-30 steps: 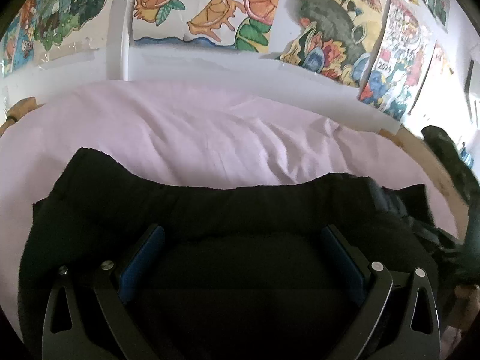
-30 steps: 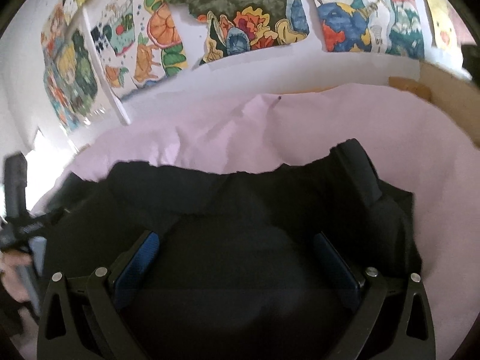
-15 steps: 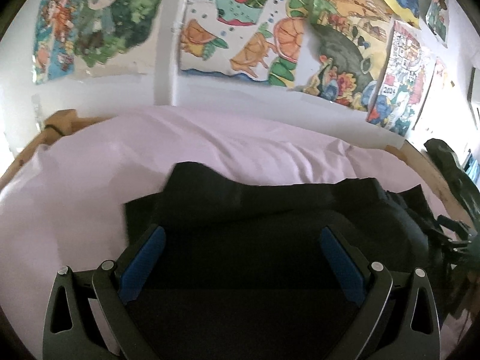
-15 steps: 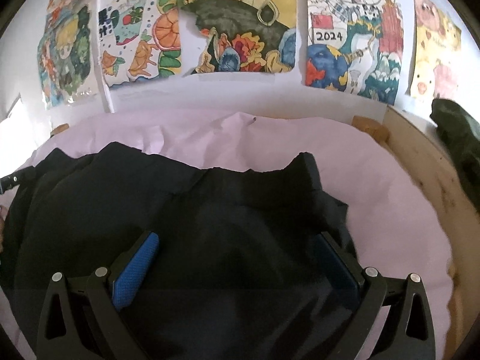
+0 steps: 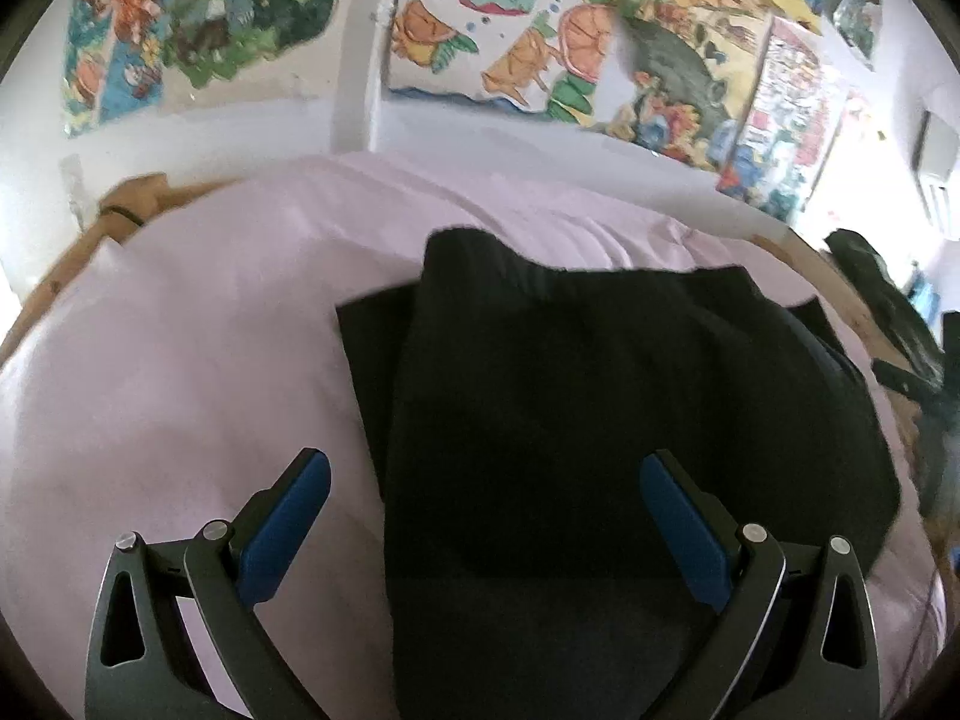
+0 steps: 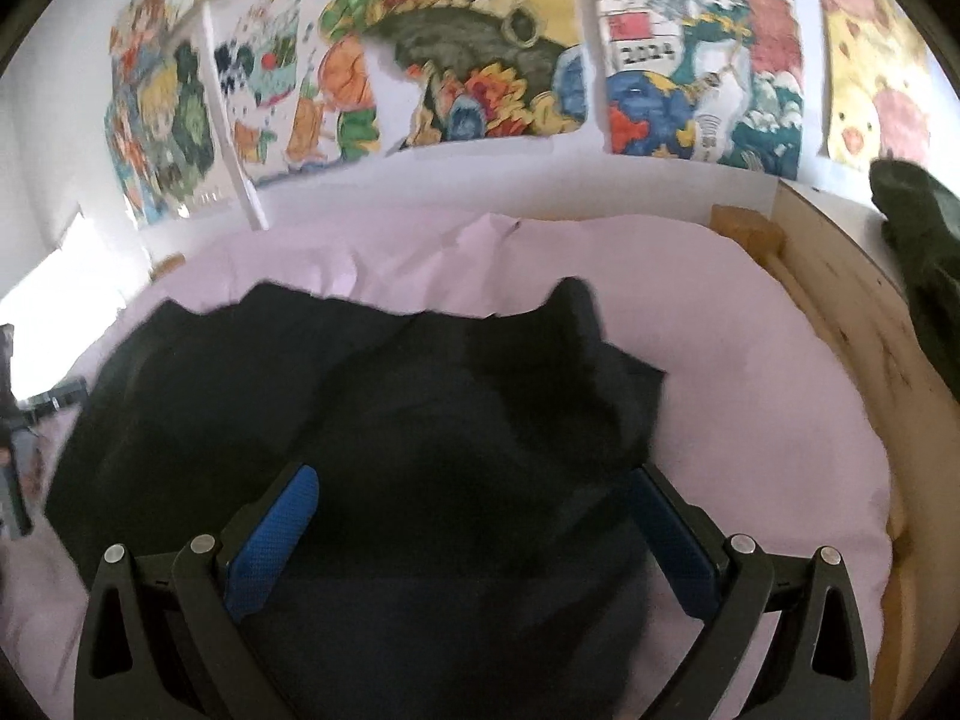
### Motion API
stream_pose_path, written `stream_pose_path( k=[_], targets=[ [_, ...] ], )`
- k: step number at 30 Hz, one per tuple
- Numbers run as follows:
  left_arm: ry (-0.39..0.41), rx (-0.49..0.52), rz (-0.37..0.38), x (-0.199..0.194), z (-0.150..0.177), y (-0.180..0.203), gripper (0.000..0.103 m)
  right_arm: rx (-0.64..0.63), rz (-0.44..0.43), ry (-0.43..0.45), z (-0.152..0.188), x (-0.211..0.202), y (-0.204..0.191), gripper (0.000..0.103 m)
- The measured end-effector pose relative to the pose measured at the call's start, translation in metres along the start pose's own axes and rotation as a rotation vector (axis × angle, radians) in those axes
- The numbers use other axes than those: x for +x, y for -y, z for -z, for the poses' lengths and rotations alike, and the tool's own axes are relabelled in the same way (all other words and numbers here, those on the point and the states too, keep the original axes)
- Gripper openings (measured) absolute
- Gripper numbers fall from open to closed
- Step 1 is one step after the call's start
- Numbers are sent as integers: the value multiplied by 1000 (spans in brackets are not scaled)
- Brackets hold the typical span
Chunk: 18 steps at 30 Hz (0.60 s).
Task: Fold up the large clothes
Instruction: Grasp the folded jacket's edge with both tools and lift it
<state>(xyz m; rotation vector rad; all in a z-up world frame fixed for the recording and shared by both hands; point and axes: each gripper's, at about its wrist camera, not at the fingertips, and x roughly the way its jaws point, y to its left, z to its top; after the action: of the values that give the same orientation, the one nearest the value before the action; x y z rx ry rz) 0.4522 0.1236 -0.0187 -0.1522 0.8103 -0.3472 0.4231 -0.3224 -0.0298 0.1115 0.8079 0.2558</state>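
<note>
A large black garment (image 5: 600,408) lies folded in layers on the pale pink bed sheet (image 5: 180,360). In the left wrist view my left gripper (image 5: 480,516) is open and empty, over the garment's near left edge, with its left finger over bare sheet. In the right wrist view the same garment (image 6: 420,420) spreads across the sheet (image 6: 750,408). My right gripper (image 6: 474,534) is open and empty above the garment's near right part. The right gripper shows at the far right of the left wrist view (image 5: 912,384).
A wall with colourful drawings (image 6: 480,60) stands behind the bed. A wooden bed frame (image 6: 852,312) runs along the right side, with a dark green cloth (image 6: 924,252) on it. The frame's wooden corner (image 5: 132,204) shows at the far left.
Both grippers have pulled back and up from the garment. The left view has swung left, so bare sheet now shows under its left finger. The garment lies still.
</note>
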Motion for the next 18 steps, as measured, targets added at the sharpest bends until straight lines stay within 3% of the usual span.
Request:
stream_pose_path(
  k=[5,8,14,18],
  targets=[
    [-96,-81,135,19,3,-20,101,97,-70,-83,7,8,38,103],
    [-157,-134,163,30,2,-31,101,161,-122,-142,20,22,56,103],
    [-193,-72,180,36,2,-31,102,173,-187,-183,34,37,67,103],
    [-225,-51,239,45,6,-32,102,205,-256,-190,41,45,72,103]
  ],
)
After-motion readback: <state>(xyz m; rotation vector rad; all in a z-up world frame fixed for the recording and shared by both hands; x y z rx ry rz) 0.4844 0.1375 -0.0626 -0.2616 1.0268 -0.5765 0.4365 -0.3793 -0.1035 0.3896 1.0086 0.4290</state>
